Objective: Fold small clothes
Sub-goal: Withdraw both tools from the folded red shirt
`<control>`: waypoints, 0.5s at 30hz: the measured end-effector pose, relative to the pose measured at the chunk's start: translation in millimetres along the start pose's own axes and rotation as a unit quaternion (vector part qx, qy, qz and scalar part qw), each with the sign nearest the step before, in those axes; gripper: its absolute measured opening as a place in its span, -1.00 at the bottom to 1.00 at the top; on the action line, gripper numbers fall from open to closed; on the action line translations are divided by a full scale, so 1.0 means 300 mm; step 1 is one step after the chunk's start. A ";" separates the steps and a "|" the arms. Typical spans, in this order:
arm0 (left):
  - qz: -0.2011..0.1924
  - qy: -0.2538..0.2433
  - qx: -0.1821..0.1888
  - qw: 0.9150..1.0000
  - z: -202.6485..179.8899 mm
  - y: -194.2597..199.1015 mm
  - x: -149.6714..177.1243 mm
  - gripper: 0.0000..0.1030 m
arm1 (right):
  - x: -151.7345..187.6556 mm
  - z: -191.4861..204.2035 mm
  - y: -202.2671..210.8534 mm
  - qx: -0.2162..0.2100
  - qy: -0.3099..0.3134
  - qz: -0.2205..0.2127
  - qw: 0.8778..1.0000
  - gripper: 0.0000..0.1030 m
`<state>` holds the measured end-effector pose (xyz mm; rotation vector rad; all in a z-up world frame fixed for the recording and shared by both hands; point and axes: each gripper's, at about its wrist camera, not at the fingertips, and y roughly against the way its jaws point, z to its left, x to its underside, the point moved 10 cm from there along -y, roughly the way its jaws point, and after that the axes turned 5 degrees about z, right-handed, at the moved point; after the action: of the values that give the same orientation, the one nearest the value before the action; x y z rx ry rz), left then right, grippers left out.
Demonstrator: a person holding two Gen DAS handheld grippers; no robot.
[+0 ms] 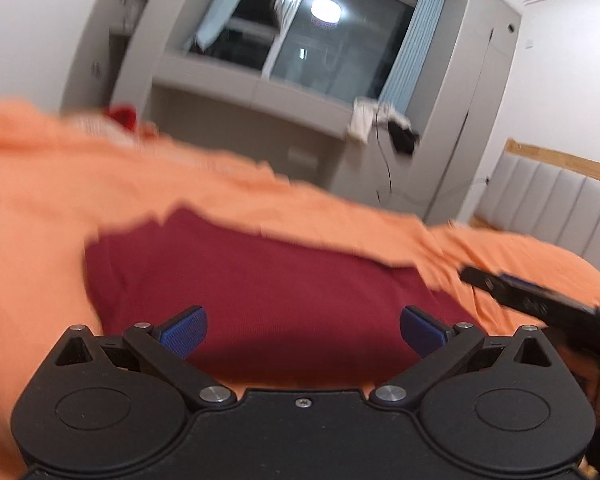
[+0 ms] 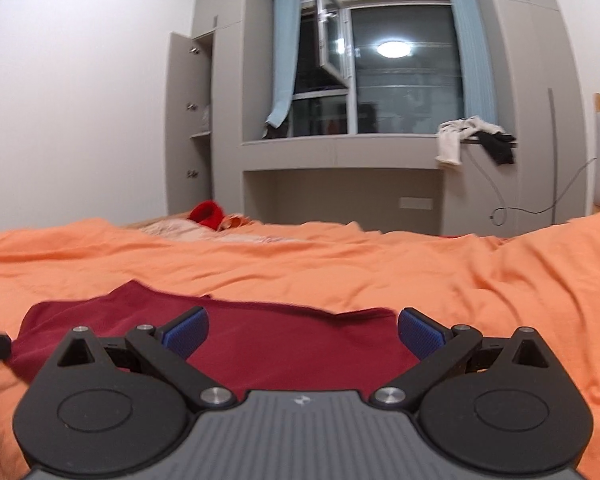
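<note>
Both claws hang spread and empty over the dark red garment (image 2: 236, 340), which lies flat on the orange bedspread (image 2: 380, 264): the left gripper (image 1: 302, 330) and the right gripper (image 2: 302, 332) each show blue ribbed pads (image 2: 422, 330) wide apart. Judging by the soft, thin knit, a pinch could catch the rumpled bedspread too, dragging both layers and spoiling the fold.

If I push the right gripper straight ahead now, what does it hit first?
Most likely the dark red garment: it lies on the orange bedcover directly between the right gripper's open fingers. Depth is unclear; a level push might skim over it.
</note>
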<state>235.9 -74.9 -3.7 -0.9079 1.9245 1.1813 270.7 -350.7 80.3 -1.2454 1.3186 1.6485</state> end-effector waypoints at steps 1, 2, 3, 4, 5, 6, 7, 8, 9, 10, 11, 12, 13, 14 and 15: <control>0.013 0.008 0.001 1.000 0.017 -0.017 0.018 0.99 | 0.004 0.014 -0.008 -0.003 0.005 0.003 1.000 1.00; 0.023 0.016 -0.001 1.000 0.034 -0.030 0.030 0.99 | 0.011 0.030 -0.010 -0.004 0.008 0.004 1.000 1.00; 0.032 0.024 -0.004 0.999 0.049 -0.041 0.042 0.99 | 0.015 0.041 -0.015 -0.005 0.010 0.006 1.000 1.00; 0.038 0.030 -0.007 0.999 0.072 -0.050 0.047 0.99 | 0.021 0.054 -0.017 -0.007 0.012 0.008 1.000 1.00; 0.045 0.038 -0.010 0.998 0.093 -0.059 0.047 0.99 | 0.025 0.066 -0.019 -0.009 0.014 0.009 1.000 1.00; 0.050 0.050 -0.015 0.997 0.115 -0.068 0.052 0.99 | 0.027 0.077 -0.022 -0.010 0.016 0.009 1.000 1.00; 0.054 0.060 -0.018 0.997 0.139 -0.062 0.053 0.99 | 0.029 0.085 -0.027 -0.010 0.018 0.010 1.000 1.00; 0.057 0.071 -0.021 0.996 0.161 -0.067 0.051 0.99 | 0.031 0.092 -0.031 -0.010 0.018 0.011 1.000 1.00; 0.060 0.082 -0.024 0.995 0.183 -0.072 0.048 0.99 | 0.034 0.098 -0.035 -0.010 0.016 0.012 1.000 1.00; 0.061 0.092 -0.025 0.994 0.201 -0.073 0.044 0.99 | 0.036 0.105 -0.040 -0.012 0.013 0.013 1.000 1.00; 0.061 0.101 -0.022 0.993 0.210 -0.073 0.039 0.99 | 0.042 0.119 -0.048 -0.015 0.009 0.017 1.000 1.00; 0.060 0.109 -0.019 0.992 0.219 -0.074 0.035 0.99 | 0.047 0.129 -0.053 -0.019 0.005 0.020 1.000 1.00; 0.059 0.114 -0.018 0.992 0.225 -0.075 0.033 0.99 | 0.055 0.141 -0.060 -0.023 0.001 0.024 0.999 1.00; 0.058 0.117 -0.018 0.991 0.227 -0.070 0.033 0.99 | 0.064 0.155 -0.065 -0.029 -0.003 0.028 0.999 1.00; 0.057 0.119 -0.020 0.991 0.229 -0.070 0.030 0.99 | 0.071 0.170 -0.068 -0.035 -0.004 0.031 0.999 1.00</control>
<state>262.2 -20.9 -44.0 -1.0082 2.1750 1.2267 269.3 -297.3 55.1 -1.2480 1.3181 1.7545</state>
